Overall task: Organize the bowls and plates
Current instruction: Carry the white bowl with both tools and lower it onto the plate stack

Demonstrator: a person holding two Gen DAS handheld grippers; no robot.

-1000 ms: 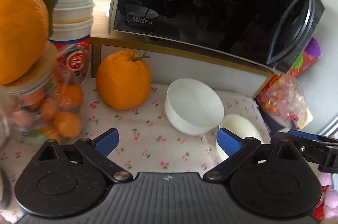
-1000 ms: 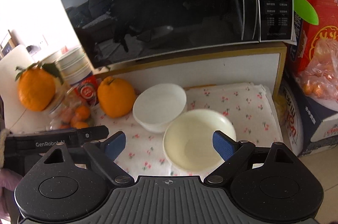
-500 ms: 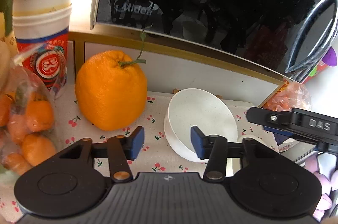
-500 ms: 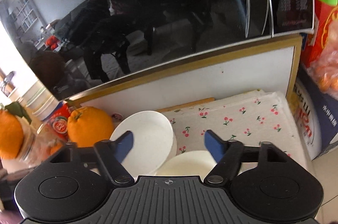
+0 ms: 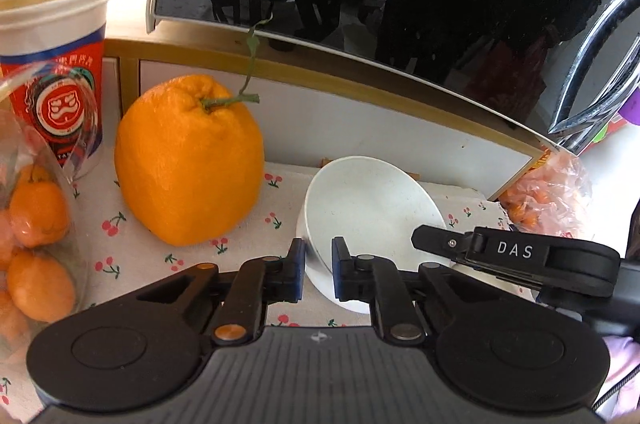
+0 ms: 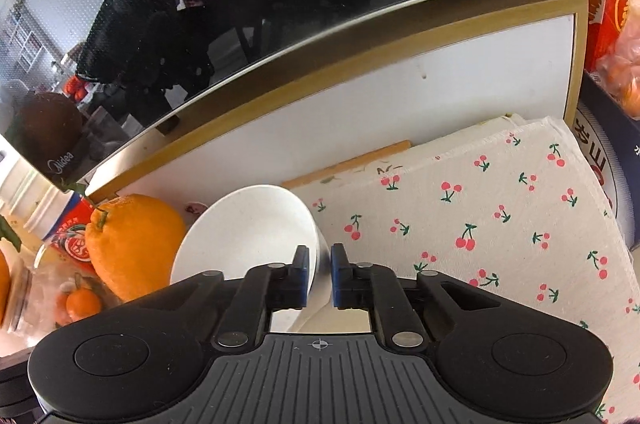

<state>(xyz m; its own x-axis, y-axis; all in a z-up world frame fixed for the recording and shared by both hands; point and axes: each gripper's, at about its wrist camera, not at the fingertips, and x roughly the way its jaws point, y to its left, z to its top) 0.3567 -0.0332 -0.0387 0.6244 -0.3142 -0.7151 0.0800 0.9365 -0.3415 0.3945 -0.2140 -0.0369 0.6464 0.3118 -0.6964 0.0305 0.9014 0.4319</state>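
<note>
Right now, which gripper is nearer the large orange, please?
Left. Both grippers' jaws have just been closing: the left gripper on the white bowl's rim beside the large orange, the right gripper at the bowl's far side.

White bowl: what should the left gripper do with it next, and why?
Probably lift it a little. The left gripper's jaws have just closed on the white bowl's near rim, and the pads pinch it. The orange stands close on one side and the cream bowl on the other, so raising it first should clear both before stacking.
</note>
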